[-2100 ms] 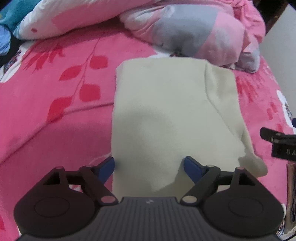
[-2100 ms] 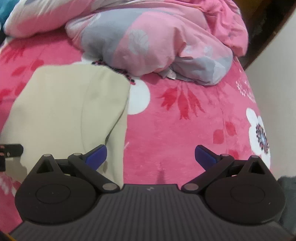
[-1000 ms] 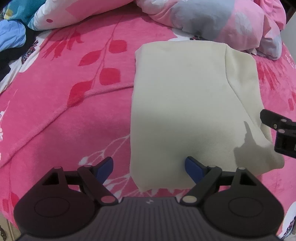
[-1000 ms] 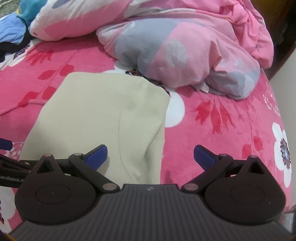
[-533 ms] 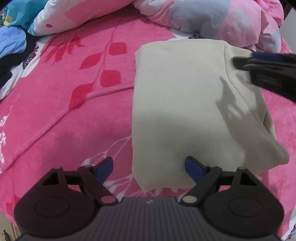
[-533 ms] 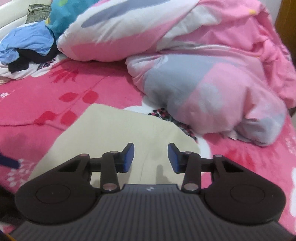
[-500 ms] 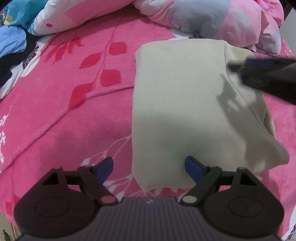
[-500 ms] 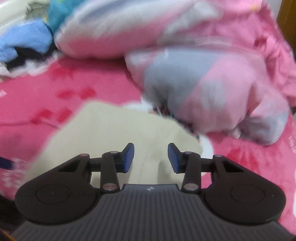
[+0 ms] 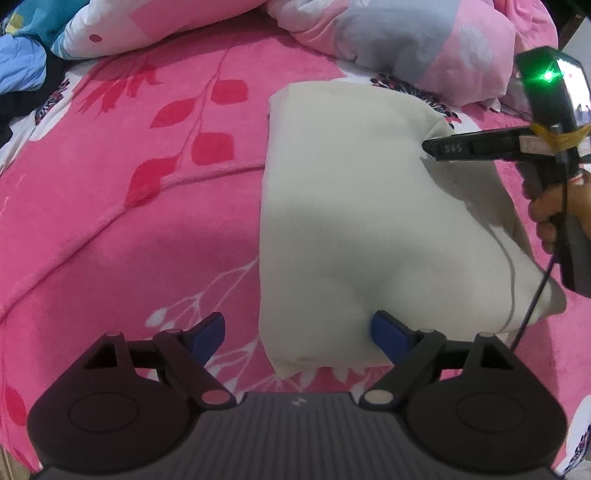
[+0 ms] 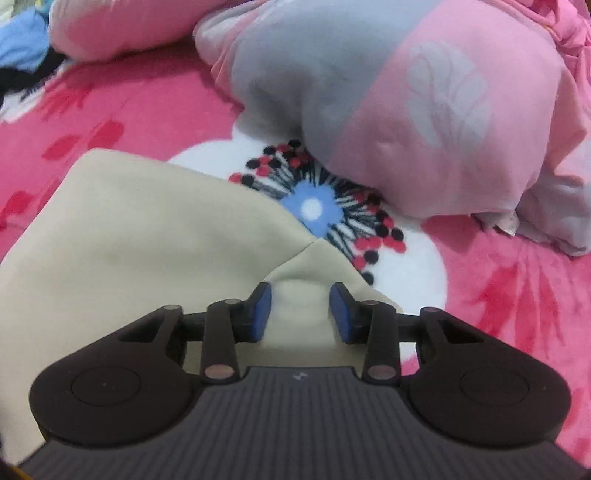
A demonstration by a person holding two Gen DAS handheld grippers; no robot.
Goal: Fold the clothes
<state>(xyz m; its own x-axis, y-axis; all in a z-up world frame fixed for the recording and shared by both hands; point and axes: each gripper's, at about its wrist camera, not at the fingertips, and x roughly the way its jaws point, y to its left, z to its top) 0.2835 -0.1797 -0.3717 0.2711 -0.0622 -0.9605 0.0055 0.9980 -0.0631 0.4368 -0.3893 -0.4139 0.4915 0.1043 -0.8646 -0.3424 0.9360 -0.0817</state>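
Note:
A cream garment (image 9: 362, 206) lies folded lengthwise on the pink floral bedspread (image 9: 129, 192). My left gripper (image 9: 297, 328) is open at the garment's near edge, its right finger resting on the cloth. My right gripper (image 10: 300, 312) is half closed around the garment's far right corner (image 10: 303, 273), which stands raised between the pads; the pads do not press the cloth. In the left wrist view the right gripper (image 9: 430, 147) reaches in from the right at that far corner, held by a hand.
A pink and grey duvet (image 10: 388, 99) is heaped at the back, close behind the garment's far edge. A pillow (image 9: 155, 26) and blue and dark clothes (image 9: 18, 70) lie at the back left. A wall runs on the right.
My right gripper has moved forward to the garment's far right corner, narrowed from wide open, and lowered onto the corner. My left gripper stays open at the near edge.

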